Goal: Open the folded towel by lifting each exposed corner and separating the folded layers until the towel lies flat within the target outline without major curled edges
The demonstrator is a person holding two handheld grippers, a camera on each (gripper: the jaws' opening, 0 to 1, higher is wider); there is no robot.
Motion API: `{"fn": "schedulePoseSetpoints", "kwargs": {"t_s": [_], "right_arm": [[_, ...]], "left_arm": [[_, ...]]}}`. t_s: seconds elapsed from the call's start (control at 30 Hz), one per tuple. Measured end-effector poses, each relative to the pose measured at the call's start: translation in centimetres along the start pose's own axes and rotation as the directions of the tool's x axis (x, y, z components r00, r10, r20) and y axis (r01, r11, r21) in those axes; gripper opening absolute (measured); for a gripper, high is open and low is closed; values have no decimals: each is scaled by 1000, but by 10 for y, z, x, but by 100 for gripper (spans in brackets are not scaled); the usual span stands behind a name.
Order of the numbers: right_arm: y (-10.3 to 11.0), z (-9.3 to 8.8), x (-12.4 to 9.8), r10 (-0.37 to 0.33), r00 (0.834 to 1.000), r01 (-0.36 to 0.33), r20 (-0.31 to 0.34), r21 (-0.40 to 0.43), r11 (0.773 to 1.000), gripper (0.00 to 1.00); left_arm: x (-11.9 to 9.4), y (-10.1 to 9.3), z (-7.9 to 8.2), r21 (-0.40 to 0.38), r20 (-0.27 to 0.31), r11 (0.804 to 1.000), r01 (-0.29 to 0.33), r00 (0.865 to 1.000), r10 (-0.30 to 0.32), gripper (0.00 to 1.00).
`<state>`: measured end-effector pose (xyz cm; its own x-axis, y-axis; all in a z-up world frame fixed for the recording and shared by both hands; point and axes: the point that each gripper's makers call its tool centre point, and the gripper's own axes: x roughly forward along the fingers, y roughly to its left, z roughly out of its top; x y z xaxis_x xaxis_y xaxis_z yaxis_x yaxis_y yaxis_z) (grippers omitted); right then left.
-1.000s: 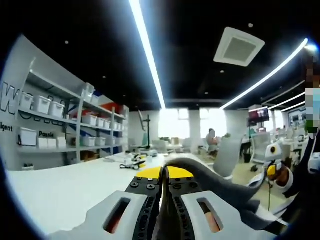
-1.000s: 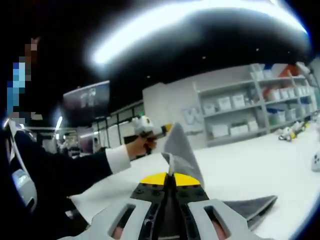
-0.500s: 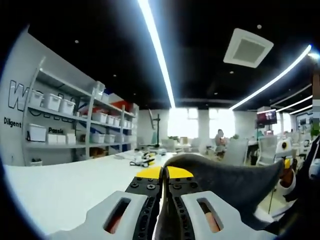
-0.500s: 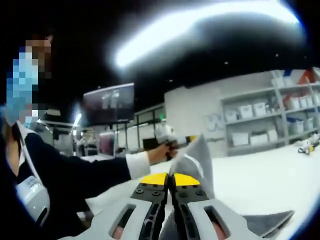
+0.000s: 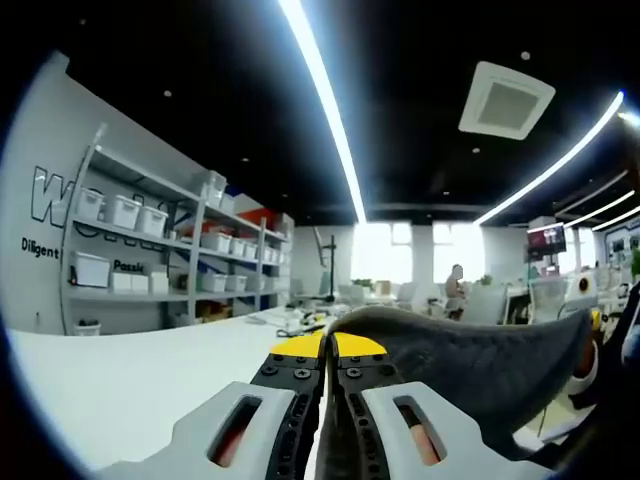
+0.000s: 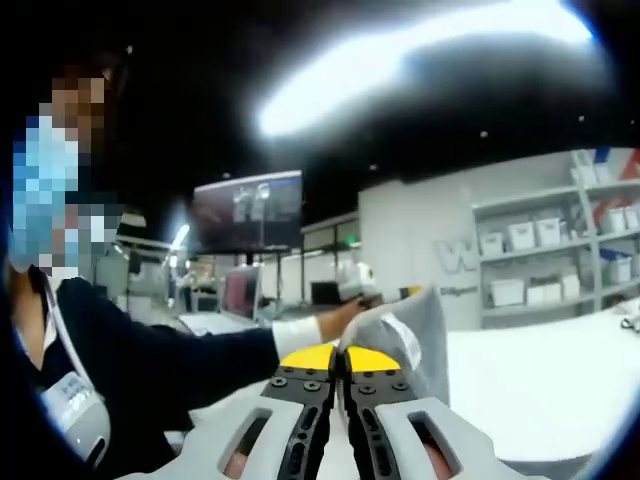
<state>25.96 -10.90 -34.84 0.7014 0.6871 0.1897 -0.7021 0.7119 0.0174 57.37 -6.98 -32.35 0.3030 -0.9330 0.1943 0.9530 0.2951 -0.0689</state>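
A grey towel (image 5: 470,365) hangs in the air, stretched between both grippers above a white table (image 5: 120,385). My left gripper (image 5: 327,345) is shut on one corner, and the cloth runs off to the right from its jaws. In the right gripper view, my right gripper (image 6: 340,355) is shut on another corner of the towel (image 6: 410,335), which stands up just right of the yellow jaw tips. Behind that corner, a person's hand (image 6: 335,318) holds the left gripper.
A person in a dark sleeve (image 6: 170,370) fills the left of the right gripper view. Shelves with white bins (image 5: 130,260) line the wall on the left. Tools (image 5: 295,322) lie on the far part of the table, and office chairs (image 5: 545,295) stand at the right.
Both views have turned while the towel stays clamped. The cloth between the grippers has pulled tauter and lifted, and the hand with the left gripper now sits closer behind the right gripper's corner.
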Motion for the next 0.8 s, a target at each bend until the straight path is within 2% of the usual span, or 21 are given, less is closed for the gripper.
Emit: {"fn": "schedulePoseSetpoints", "kwargs": {"t_s": [0.27,0.57,0.8], "right_arm": [[17,15,27,42,999,-42,-5,-32,999,0],[34,26,53,81,997,-81,-2,-34,996,0],[59,37,76,132,991,-132,2,-67,989,0]], "left_arm": [[-16,18,5,-10,6,1000,-18,1000,18,1],[-33,29,13,-19,15,999,-28,999,28,1],[-50,37,24,-17,31,999,-43,999,43,1]]}}
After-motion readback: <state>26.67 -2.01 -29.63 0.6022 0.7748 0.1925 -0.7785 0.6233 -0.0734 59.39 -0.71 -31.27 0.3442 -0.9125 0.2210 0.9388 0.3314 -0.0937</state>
